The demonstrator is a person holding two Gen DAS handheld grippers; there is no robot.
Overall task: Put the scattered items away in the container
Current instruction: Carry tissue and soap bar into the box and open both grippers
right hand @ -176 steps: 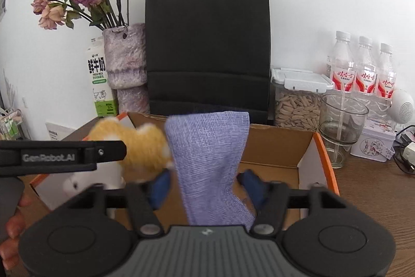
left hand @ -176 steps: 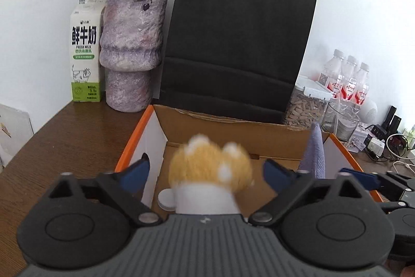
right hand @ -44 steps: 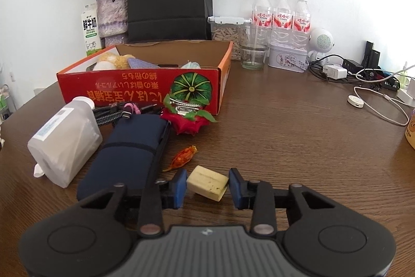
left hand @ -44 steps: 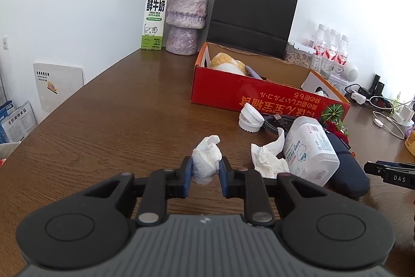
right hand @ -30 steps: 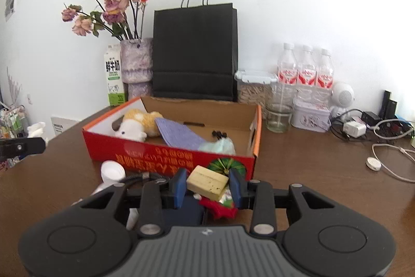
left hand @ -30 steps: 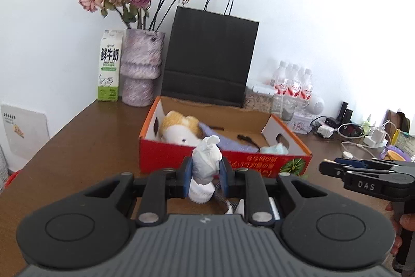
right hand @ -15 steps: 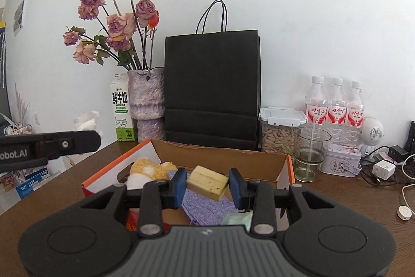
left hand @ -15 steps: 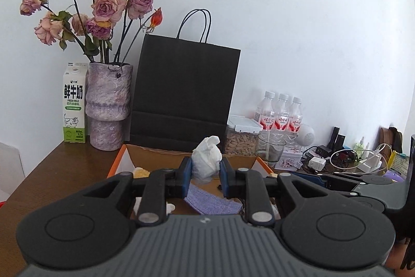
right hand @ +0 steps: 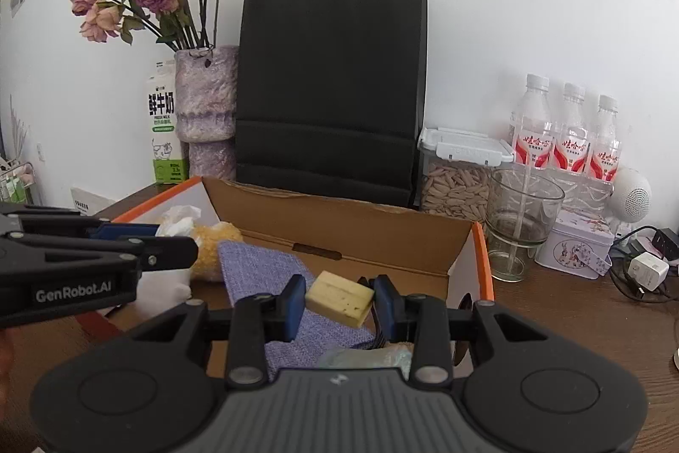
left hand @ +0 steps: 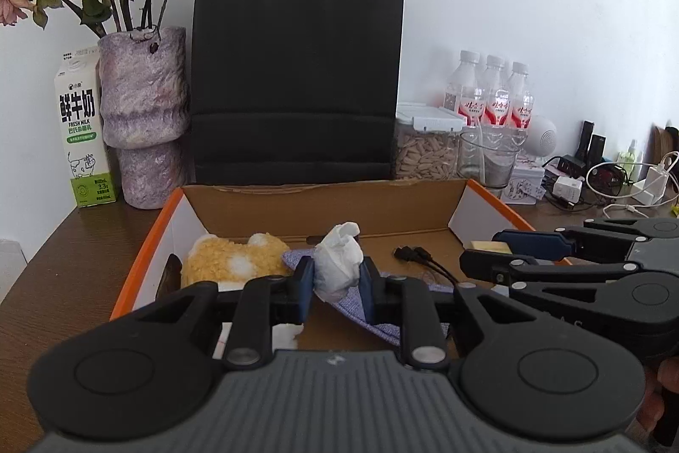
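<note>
Looking along both grippers, we lose the near part of the cardboard box [left hand: 384, 204] behind their black bodies, so its front wall and much of its floor are hidden. The plush toy [left hand: 231, 262] shows only as a yellow and white mound, and a pale green item at the bottom of the right view is too covered to name. A thin black cable [left hand: 418, 257] lies on the box floor, its end cut off by the right gripper. In the left view, the left gripper [left hand: 337, 285] is clamped on a crumpled white tissue [left hand: 337, 262], held above the purple cloth [right hand: 259, 270] inside the box. In the right view, the right gripper [right hand: 339, 302] pinches a pale yellow block [right hand: 339, 296] between its blue pads, also over the cloth. A black paper bag [left hand: 297, 71] stands just behind the box.
</note>
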